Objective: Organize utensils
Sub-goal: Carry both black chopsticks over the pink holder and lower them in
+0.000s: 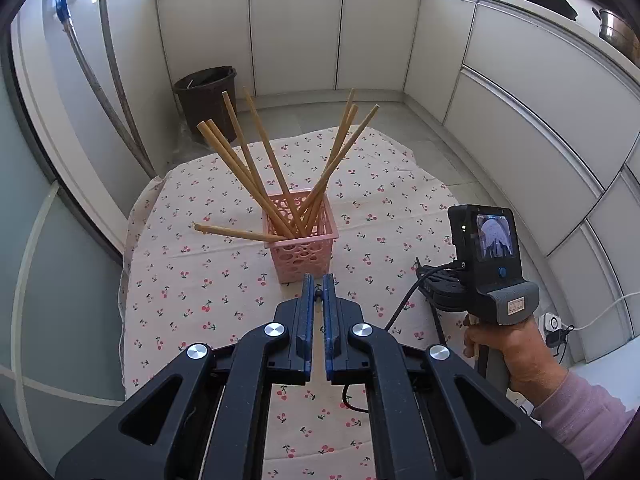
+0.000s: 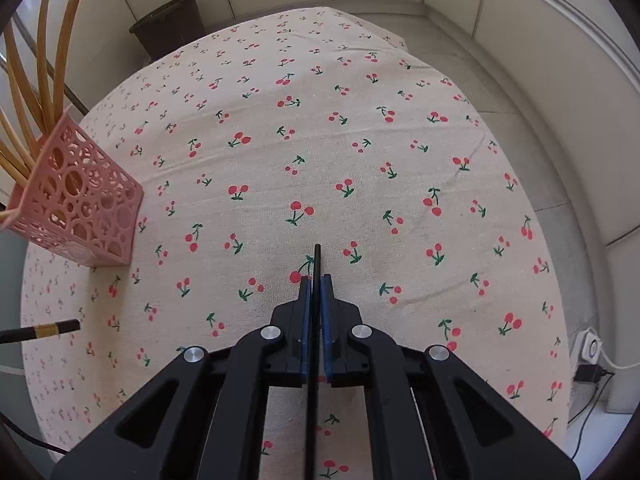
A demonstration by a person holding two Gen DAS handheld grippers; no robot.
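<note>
A pink perforated basket (image 1: 302, 248) stands on the cherry-print tablecloth (image 1: 192, 280) and holds several light wooden chopsticks (image 1: 256, 176) that fan outward. One of them lies almost flat over the basket's left rim. My left gripper (image 1: 319, 280) hovers just in front of the basket, shut and with nothing in it. My right gripper (image 2: 316, 280) is shut on a thin black chopstick (image 2: 317, 260) whose tip pokes out ahead over the cloth. The basket (image 2: 80, 200) sits far to its left. A second black chopstick with a gold band (image 2: 44, 330) lies at the left edge.
A hand (image 1: 512, 344) in a pink sleeve holds the other gripper's handle at the right of the left wrist view. A dark bin (image 1: 206, 96) stands on the floor beyond the table. White cabinets (image 1: 296, 28) surround the table. A power strip and cable (image 2: 588, 356) lie on the floor at the right.
</note>
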